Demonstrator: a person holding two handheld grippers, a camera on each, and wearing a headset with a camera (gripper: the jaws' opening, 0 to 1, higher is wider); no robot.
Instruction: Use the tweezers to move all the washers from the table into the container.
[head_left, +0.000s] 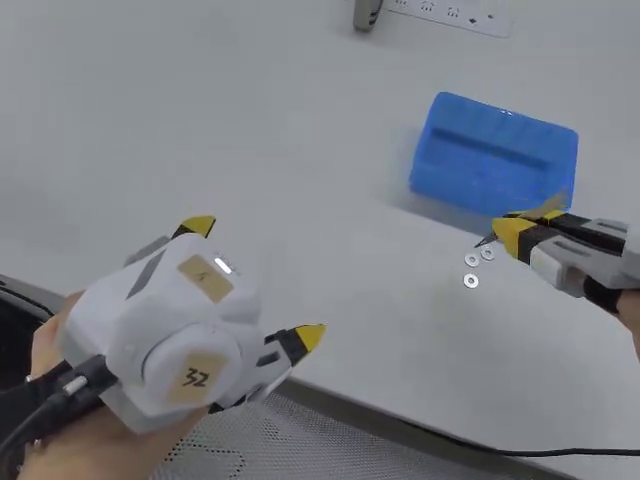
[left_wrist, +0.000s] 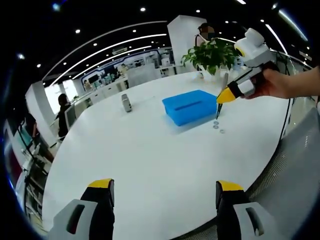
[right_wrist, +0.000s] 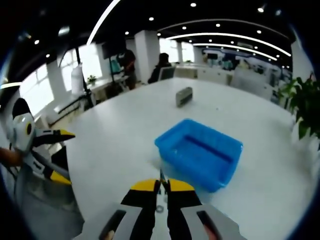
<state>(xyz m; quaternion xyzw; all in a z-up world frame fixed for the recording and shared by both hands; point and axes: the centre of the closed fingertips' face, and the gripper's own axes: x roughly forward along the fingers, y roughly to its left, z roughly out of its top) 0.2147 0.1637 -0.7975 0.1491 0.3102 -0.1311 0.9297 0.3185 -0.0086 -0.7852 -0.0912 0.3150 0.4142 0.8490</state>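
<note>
I am looking across a wide white counter (left_wrist: 150, 160) with a rounded edge, set in a large open office. Long curved strips of light (right_wrist: 225, 36) and small round spots cross the dark ceiling. White square columns (right_wrist: 145, 50) rise beyond it. A leafy green plant (left_wrist: 210, 52) stands at the far side, and bright windows (right_wrist: 32, 87) line one wall. People (right_wrist: 162, 61) sit at desks further back.

Small grey upright block (right_wrist: 184, 96) at far side of tabletop (head_left: 200, 130), white power strip (head_left: 455, 14) near it. Leafy potted plant (left_wrist: 212, 52) beyond the edge. Seated person (left_wrist: 64, 102) in background office.
</note>
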